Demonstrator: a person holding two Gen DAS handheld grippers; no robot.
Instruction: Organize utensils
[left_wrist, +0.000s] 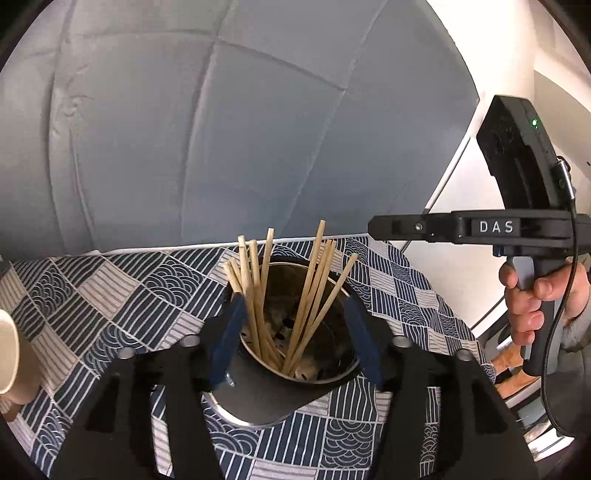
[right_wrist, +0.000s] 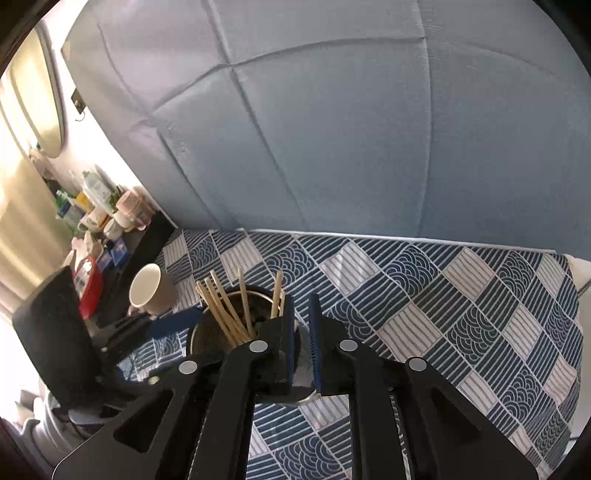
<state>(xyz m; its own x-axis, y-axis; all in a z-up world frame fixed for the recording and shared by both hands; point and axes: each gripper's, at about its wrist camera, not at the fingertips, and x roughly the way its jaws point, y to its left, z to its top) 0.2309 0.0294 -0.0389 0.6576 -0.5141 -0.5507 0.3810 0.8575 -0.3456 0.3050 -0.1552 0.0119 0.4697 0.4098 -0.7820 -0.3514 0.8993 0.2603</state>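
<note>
A steel utensil holder (left_wrist: 258, 398) stands on the patterned tablecloth (left_wrist: 110, 295) with several wooden chopsticks (left_wrist: 255, 295) leaning inside it. My left gripper (left_wrist: 293, 301) is open, one blue pad on each side of the holder at its rim. I cannot tell whether the pads touch it. My right gripper (right_wrist: 302, 299) hovers over the holder (right_wrist: 207, 332) at its right edge. Its pads stand a narrow gap apart with nothing between them, and the chopsticks (right_wrist: 225, 306) rise just to their left. In the left wrist view a hand holds the right gripper (left_wrist: 373, 226) up at the right.
A cream cup (right_wrist: 147, 288) stands on the cloth left of the holder, also seen as the cup (left_wrist: 7, 350) at the picture's left edge. A padded blue-grey wall (right_wrist: 332, 147) runs behind the table. A crowded shelf of bottles (right_wrist: 99, 206) sits far left.
</note>
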